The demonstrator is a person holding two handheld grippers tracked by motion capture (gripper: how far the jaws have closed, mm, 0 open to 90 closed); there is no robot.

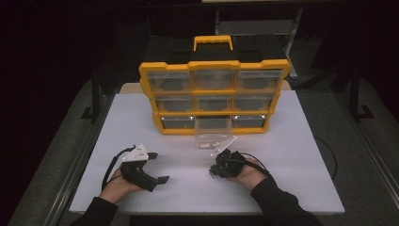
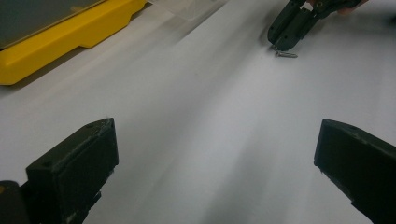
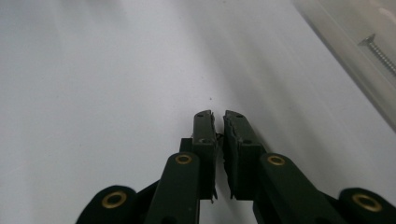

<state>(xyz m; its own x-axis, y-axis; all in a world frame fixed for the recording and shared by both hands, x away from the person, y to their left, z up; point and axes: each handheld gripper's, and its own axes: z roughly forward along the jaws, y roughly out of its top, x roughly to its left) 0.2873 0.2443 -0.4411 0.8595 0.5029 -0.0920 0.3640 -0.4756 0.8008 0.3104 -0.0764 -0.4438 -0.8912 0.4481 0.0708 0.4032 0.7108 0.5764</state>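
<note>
High view: left gripper (image 1: 158, 167) rests on the white table (image 1: 291, 179), jaws wide, holding nothing. Right gripper (image 1: 212, 171) sits just in front of the pulled-out clear drawer (image 1: 214, 136), below the yellow organizer (image 1: 214, 94). Room dark, floor grey.

Left gripper view: screw (image 2: 286, 54) lies on the table at the right gripper's tips; I can't tell whether it is pinched.

Right gripper view: jaws nearly together with a thin slit, nothing seen between. Another screw (image 3: 379, 55) lies in the drawer.

Advice: pinch the shank squarely and lift straight, since the smooth tabletop lets it roll.
</note>
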